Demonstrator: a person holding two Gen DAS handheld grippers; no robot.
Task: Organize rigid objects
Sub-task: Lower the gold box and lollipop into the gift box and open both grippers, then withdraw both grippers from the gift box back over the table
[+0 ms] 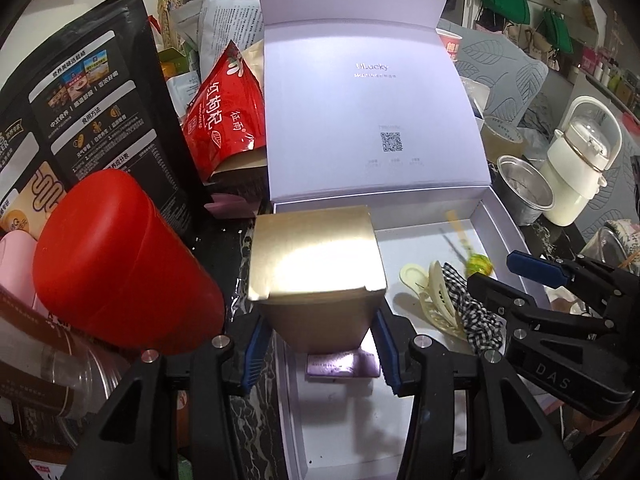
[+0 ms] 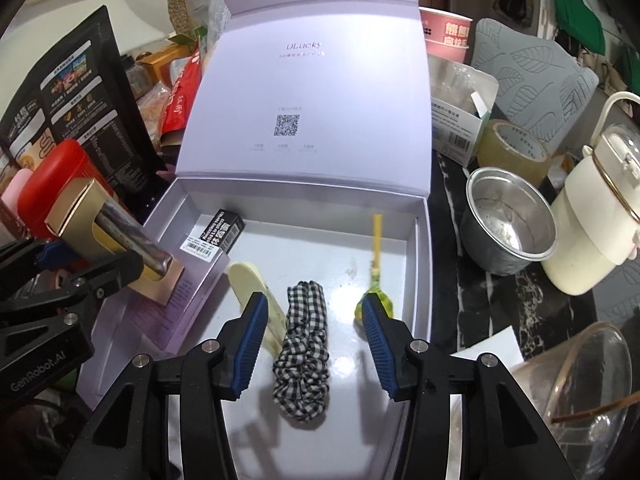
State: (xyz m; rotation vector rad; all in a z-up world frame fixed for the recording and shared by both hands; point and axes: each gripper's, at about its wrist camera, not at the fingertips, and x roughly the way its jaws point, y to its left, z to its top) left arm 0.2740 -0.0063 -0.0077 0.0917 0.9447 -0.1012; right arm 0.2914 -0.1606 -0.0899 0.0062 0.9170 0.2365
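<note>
Gold carton (image 1: 316,276) clamped between the left gripper's (image 1: 320,350) blue-padded fingers (image 1: 254,354), held over the near-left corner of the open white gift box (image 2: 420,248), above a lilac flat box (image 1: 342,364) lying in that corner. In the right wrist view the gold carton (image 2: 86,216) shows a shiny metallic side and hangs just over the lilac box (image 2: 192,296). A small black barcode box (image 2: 218,236) lies behind it inside the gift box.

Right gripper (image 2: 316,338) has its fingers spread apart, nothing pressed; the black-and-white gingham scrunchie (image 2: 304,344) lies on the box floor between them, untouched as far as visible. Cream hair claw (image 2: 256,284) just left of the scrunchie, its near end behind the left finger. Green-yellow lollipop (image 2: 374,294) on a yellow stick to the right, head beside the right finger.

Gift box lid (image 2: 312,100) stands open at the back, QR code printed inside.

On the table: red tumbler (image 1: 116,264) on its side left of the box, black food pouch (image 1: 88,120), red snack bag (image 1: 226,116). Right side: metal bowl (image 2: 508,220), cream kettle (image 2: 588,232), tape roll (image 2: 512,148), pink paper cup (image 2: 446,36), clear glass bowl (image 2: 580,380).
</note>
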